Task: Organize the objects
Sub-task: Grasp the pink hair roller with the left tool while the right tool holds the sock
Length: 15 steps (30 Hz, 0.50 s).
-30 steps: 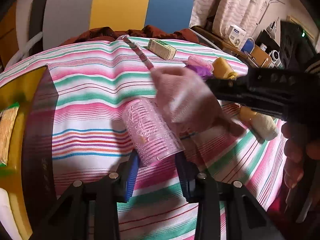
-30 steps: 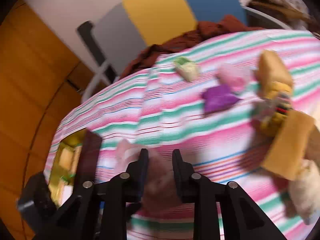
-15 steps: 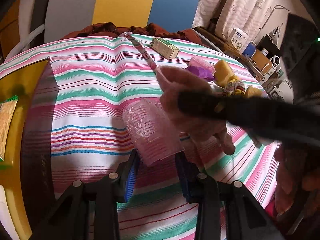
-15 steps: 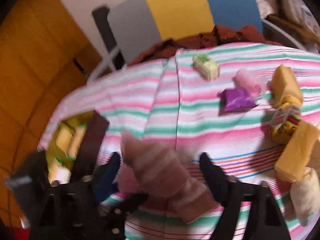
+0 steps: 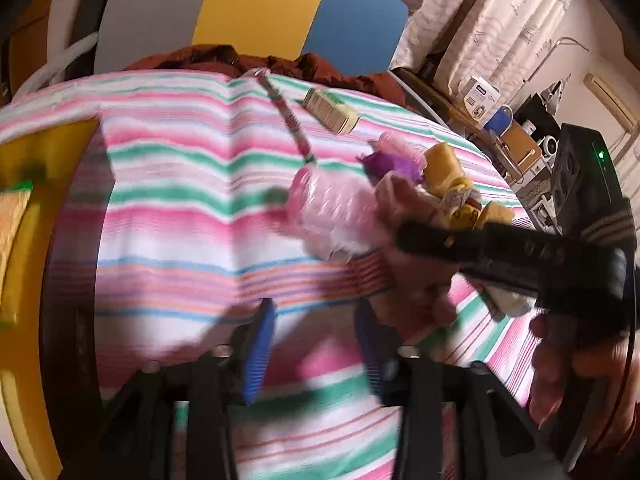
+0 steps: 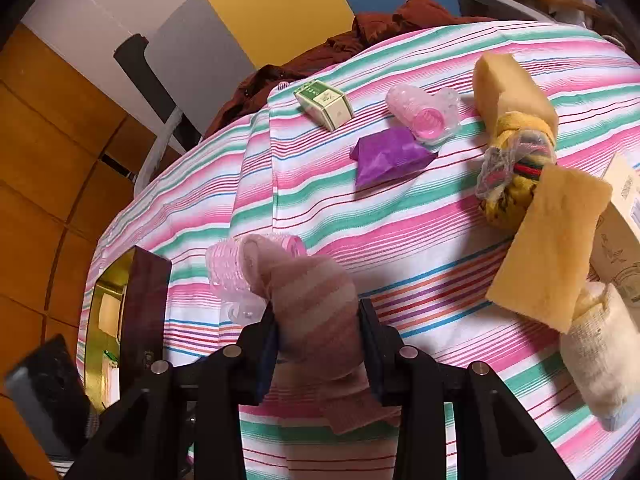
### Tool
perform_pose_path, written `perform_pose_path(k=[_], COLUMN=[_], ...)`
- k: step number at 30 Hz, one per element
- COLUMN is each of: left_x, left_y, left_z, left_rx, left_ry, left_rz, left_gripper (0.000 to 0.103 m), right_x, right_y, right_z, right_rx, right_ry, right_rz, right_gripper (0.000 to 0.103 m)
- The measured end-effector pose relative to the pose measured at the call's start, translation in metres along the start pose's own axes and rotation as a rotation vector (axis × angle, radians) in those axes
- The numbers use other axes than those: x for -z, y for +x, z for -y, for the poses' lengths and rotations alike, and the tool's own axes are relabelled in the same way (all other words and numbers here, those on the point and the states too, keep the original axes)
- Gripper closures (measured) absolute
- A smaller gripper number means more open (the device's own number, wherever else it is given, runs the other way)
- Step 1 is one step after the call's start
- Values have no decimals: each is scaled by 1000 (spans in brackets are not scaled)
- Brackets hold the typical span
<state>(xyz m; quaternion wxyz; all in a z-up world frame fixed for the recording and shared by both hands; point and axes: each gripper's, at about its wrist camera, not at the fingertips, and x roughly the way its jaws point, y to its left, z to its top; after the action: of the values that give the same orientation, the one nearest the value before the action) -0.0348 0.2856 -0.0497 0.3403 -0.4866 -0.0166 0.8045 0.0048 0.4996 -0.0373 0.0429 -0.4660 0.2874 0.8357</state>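
Observation:
My right gripper [image 6: 318, 316] is shut on a pink striped sock [image 6: 316, 304] and holds it above the striped cloth. The sock's tip pokes into a clear pink hair roller [image 6: 232, 276], which hangs on it. In the left wrist view the roller [image 5: 332, 216] and sock [image 5: 408, 216] show blurred, up and to the right of my left gripper [image 5: 316, 336]. My left gripper is open and empty, close over the cloth.
On the striped tablecloth [image 6: 400, 216] lie a green-white box [image 6: 324, 104], a second pink roller [image 6: 424, 114], a purple packet [image 6: 388, 156], yellow sponges [image 6: 548, 240], a yarn bundle [image 6: 512, 168] and a cream sock [image 6: 600, 344]. A yellow bin [image 5: 24, 216] stands at the left.
My left gripper has opened and let go of the pink roller. My right gripper closed on the sock and lifted sock and roller away to the right.

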Motion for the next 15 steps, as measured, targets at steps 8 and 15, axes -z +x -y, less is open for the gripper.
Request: perform_pose_path(k=[8,15], left_x=[-53,-67], left_y=[29,47], left_z=[10,10], left_rx=[-10,108], left_ry=[13,10], left_rz=[-4,-62], left_gripper=[47,68], right_x=[1,-2], right_y=[-3,0], right_z=[9,18], right_rx=[40,39], right_ry=[33,70], right_rz=[1,-13], right_gripper=[66,66])
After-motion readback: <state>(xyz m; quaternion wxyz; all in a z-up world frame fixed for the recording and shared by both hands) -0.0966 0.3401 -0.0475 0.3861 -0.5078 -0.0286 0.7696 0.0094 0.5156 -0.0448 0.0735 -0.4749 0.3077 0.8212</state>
